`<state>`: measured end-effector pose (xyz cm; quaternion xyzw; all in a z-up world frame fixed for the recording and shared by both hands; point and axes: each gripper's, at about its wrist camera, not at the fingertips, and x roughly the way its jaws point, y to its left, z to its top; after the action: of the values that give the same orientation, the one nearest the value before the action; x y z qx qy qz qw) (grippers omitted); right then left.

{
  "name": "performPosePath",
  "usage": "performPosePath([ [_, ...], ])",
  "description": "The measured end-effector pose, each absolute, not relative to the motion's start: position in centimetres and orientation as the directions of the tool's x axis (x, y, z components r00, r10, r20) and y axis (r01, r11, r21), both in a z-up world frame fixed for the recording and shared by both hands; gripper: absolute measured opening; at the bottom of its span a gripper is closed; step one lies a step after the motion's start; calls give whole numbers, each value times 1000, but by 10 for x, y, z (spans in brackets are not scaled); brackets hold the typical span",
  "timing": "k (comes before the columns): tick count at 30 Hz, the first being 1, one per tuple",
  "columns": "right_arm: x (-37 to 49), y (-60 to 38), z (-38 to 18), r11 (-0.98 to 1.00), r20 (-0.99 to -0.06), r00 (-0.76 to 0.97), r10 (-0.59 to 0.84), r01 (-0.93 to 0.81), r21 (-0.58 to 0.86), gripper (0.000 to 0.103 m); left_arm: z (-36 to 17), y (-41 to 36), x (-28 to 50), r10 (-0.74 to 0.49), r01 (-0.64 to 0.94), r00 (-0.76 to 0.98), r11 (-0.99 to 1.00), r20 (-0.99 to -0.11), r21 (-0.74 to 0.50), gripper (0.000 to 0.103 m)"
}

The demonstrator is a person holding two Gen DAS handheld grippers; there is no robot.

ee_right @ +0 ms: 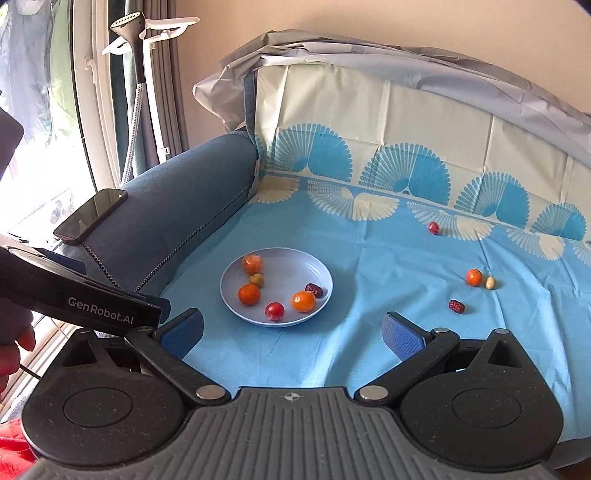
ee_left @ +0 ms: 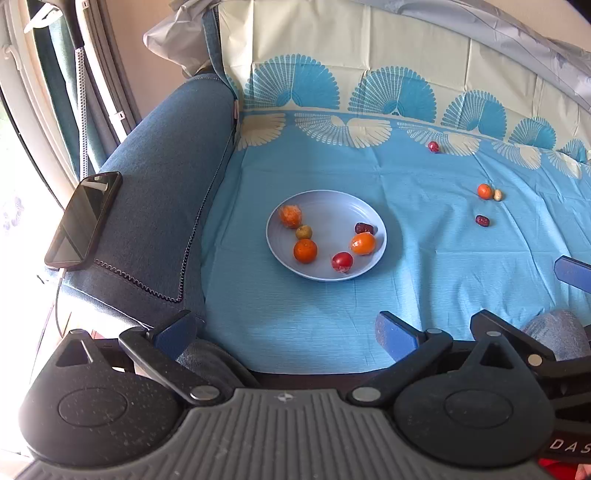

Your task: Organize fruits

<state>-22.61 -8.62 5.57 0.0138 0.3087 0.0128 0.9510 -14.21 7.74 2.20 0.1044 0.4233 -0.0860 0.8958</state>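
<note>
A pale blue plate sits on the blue cloth and holds several small fruits: oranges, a green one, a red one and a dark date. Loose on the cloth to the right lie an orange beside a pale nut, a dark red date and a red fruit farther back. My left gripper is open and empty, near the cloth's front edge. My right gripper is open and empty, in front of the plate.
A blue sofa armrest rises left of the cloth with a black phone on it. The patterned cloth climbs the sofa back. A window and a garment steamer stand at far left.
</note>
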Motion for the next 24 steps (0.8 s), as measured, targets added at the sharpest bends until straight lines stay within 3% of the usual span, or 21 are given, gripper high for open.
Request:
performPosePath([
  [24, -225, -89, 52, 999, -596, 803, 18, 7, 39, 102, 18, 76, -140, -61, 260, 621, 957, -782, 132, 103],
])
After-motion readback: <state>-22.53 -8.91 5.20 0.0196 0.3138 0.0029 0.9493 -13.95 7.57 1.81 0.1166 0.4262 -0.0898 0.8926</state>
